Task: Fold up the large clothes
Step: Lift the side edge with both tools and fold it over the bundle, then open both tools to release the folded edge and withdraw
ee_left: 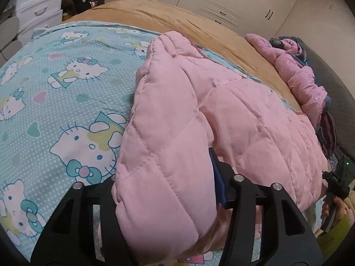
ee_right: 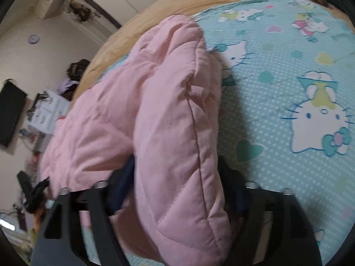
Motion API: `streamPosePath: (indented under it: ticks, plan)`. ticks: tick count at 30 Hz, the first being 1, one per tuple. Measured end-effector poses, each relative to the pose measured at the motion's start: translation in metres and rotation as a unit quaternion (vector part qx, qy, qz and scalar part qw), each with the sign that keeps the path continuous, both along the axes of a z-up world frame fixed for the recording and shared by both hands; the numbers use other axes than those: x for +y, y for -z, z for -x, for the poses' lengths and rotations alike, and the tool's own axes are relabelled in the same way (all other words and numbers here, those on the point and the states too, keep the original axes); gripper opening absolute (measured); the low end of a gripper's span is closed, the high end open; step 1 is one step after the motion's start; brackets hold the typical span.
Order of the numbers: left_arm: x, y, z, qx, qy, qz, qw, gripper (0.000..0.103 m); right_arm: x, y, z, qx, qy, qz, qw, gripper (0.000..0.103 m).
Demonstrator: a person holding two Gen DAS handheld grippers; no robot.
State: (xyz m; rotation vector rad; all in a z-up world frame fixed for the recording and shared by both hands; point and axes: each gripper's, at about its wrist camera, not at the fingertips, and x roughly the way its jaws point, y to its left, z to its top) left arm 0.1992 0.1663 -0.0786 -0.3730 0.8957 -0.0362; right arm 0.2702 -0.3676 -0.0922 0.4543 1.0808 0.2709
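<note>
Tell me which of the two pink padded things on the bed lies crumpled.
The far pink bundle by the bed's edge, bunched with dark patterned cloth. The near pink quilted jacket lies in smooth folds.

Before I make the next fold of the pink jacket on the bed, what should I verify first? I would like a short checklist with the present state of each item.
1. Pink jacket rests doubled over on the cartoon sheet: ok.
2. Jacket fold lies between the fingers of the left hand-held gripper: ok.
3. Left pads pressing the cloth: cannot tell.
4. Right hand-held gripper holds the fold firmly: not ok; jaws stand wide, with a gap at one pad.
5. Sheet beside the jacket lies smooth: ok.
</note>
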Motion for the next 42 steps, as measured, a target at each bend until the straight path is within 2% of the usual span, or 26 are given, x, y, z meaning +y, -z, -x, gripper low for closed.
streamPosePath:
  ticks: [1,4,5,8,10,12,19,25,32,35,42]
  plan:
    - [-0.001,0.0,-0.001,0.001,0.0,-0.004,1.0,0.047,0.001,-0.001,0.0,0.002,0.003,0.003,1.0,0.086]
    - [-0.002,-0.001,0.0,0.006,-0.003,-0.012,0.9999,0.055,0.004,-0.005,0.001,0.003,0.008,0.016,1.0,0.087]
    - [-0.002,-0.001,0.0,0.008,-0.005,-0.015,0.9998,0.059,0.007,-0.008,0.002,0.0,0.009,0.028,1.0,0.087]
    - [-0.002,0.0,0.001,0.016,-0.008,-0.023,0.9996,0.072,0.011,-0.013,0.005,-0.007,0.016,0.061,0.998,0.096]
    - [-0.001,0.001,0.001,0.023,-0.013,-0.031,0.9992,0.08,0.012,-0.016,0.008,-0.011,0.015,0.07,0.997,0.096]
    - [0.001,0.0,0.002,0.029,-0.019,-0.034,0.9988,0.093,0.012,-0.019,0.01,-0.015,0.012,0.083,0.996,0.096]
    - [0.001,-0.006,0.009,0.037,-0.025,-0.049,0.9978,0.094,0.011,-0.037,0.023,-0.042,-0.004,0.107,0.993,0.097]
    - [0.0,-0.023,0.023,0.031,-0.039,-0.077,0.9958,0.094,0.017,-0.07,0.042,-0.1,-0.003,0.149,0.984,0.097]
    - [-0.007,-0.069,0.056,-0.041,-0.043,-0.069,0.9958,0.094,0.034,-0.117,0.087,-0.187,-0.012,0.16,0.969,0.099]
    - [-0.02,-0.087,0.07,-0.068,-0.035,-0.083,0.9936,0.094,0.045,-0.133,0.108,-0.215,-0.022,0.152,0.965,0.099]
    - [-0.051,-0.107,0.11,-0.126,-0.014,-0.094,0.9875,0.094,0.067,-0.149,0.159,-0.259,-0.03,0.152,0.953,0.099]
